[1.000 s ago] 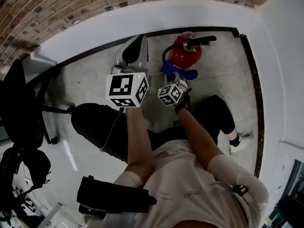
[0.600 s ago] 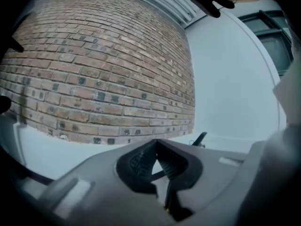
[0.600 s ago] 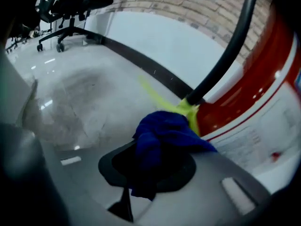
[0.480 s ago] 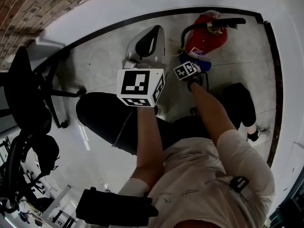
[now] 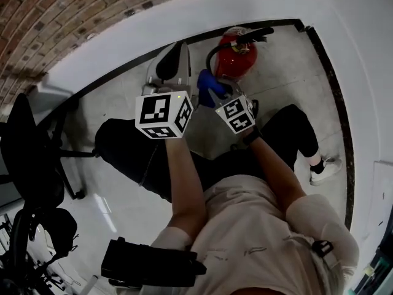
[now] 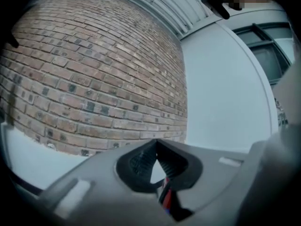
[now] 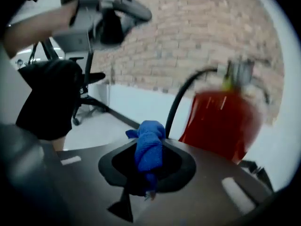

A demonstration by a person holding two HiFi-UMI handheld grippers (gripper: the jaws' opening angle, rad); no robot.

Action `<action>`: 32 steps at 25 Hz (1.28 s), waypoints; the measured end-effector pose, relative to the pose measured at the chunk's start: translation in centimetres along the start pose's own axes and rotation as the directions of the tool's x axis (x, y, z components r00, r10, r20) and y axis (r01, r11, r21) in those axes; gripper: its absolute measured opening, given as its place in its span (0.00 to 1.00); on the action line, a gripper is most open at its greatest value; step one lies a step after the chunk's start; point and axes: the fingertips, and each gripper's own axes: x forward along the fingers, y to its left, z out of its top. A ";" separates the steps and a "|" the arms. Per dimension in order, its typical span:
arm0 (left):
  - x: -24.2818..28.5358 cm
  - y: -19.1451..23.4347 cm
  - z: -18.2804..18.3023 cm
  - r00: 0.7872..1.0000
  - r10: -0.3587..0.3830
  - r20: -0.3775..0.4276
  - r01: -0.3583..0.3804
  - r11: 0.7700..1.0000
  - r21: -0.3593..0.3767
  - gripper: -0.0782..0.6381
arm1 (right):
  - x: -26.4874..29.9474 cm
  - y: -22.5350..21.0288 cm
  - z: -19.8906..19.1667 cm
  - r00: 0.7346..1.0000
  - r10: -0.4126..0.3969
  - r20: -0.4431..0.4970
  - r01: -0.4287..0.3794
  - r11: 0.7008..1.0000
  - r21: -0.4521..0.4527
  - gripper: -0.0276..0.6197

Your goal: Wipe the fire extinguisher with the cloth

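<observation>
Right arm outstretched, the right tool (image 5: 217,97) pinches the cloth (image 7: 149,147) near the fire extinguisher (image 7: 221,121). The raised left tool (image 6: 156,143) is closed, empty.

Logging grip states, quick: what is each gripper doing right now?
Left gripper: closed, jaw tips together, nothing between them.
Right gripper: closed on the crumpled blue cloth, with the red fire extinguisher ahead of it.

Glossy red fire extinguisher (image 5: 237,62), fuzzy blue cloth (image 7: 149,149), rough brick wall (image 6: 94,79)
</observation>
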 end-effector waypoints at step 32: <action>1.0 -0.5 -7.3 0.981 0.144 -0.132 -0.144 0.990 0.012 0.11 | 11.4 -0.4 -27.9 0.798 0.155 -0.582 -0.082 0.985 0.149 0.17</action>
